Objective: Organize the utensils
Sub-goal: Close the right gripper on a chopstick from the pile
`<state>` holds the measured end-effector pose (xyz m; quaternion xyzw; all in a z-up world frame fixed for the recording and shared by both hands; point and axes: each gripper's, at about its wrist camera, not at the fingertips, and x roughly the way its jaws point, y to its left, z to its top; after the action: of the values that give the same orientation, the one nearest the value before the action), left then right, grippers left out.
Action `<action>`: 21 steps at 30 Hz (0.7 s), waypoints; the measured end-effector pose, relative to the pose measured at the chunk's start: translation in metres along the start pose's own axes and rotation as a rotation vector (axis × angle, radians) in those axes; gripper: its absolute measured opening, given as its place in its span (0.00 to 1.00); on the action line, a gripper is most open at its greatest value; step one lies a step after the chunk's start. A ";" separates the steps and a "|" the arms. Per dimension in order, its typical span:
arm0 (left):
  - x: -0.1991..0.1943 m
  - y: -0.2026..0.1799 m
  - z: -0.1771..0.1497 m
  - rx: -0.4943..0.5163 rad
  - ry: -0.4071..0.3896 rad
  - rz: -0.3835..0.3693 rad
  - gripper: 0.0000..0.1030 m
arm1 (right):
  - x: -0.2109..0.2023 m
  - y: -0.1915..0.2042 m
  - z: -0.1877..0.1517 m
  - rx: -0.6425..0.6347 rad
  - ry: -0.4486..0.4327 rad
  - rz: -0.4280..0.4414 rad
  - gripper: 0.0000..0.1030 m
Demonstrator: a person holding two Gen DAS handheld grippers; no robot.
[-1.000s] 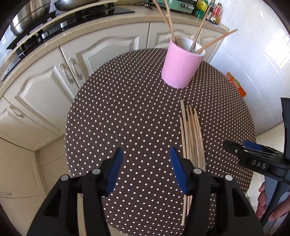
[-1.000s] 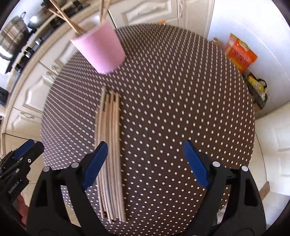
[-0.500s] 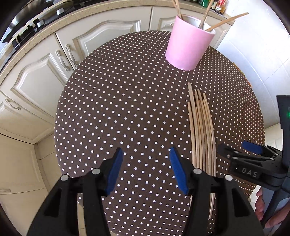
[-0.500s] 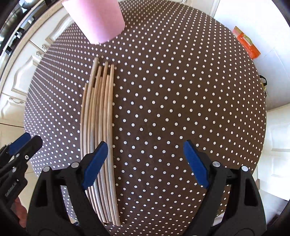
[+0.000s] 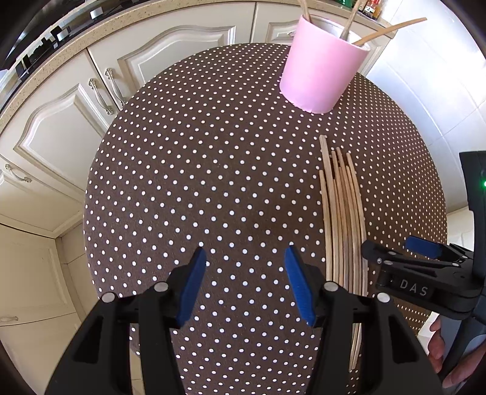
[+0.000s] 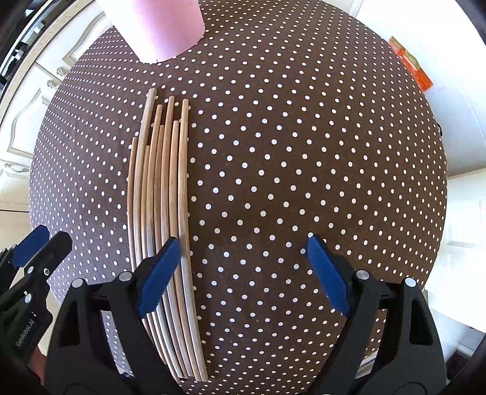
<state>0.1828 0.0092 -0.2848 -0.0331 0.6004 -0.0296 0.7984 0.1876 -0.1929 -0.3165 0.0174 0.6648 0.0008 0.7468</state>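
Several wooden chopsticks (image 5: 343,228) lie side by side in a bundle (image 6: 164,197) on a round table with a brown polka-dot cloth (image 5: 182,182). Behind them stands a pink cup (image 5: 319,66) with a few chopsticks (image 5: 391,29) leaning in it. My left gripper (image 5: 245,255) is open over bare cloth, left of the bundle. My right gripper (image 6: 243,243) is open wide and points down. Its left pad (image 6: 158,273) hangs over the bundle's right side, and the rest of its gap is over bare cloth. Neither gripper holds anything.
Cream cabinet doors (image 5: 76,121) under a counter run along the table's far left side. An orange packet (image 6: 413,70) lies on the floor beyond the table's right edge. A person's hand (image 5: 440,349) shows at the lower right, holding the right gripper (image 5: 398,247).
Both grippers have come down toward the table. The cup has slid up and partly out of frame, and the chopstick bundle now looks larger and sits under the right gripper's left pad.
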 end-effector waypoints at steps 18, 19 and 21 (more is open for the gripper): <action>0.018 -0.003 0.026 -0.012 0.018 -0.040 0.52 | -0.003 0.029 0.044 -0.137 -0.070 0.029 0.08; 0.019 -0.005 0.027 -0.006 0.021 -0.045 0.52 | -0.002 0.023 0.045 -0.117 -0.071 0.071 0.08; 0.020 -0.010 0.027 0.007 0.026 -0.058 0.52 | -0.001 0.010 0.046 -0.079 -0.058 0.136 0.06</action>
<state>0.2141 -0.0025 -0.2954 -0.0475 0.6093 -0.0551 0.7896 0.2332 -0.1839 -0.3103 0.0330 0.6398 0.0774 0.7639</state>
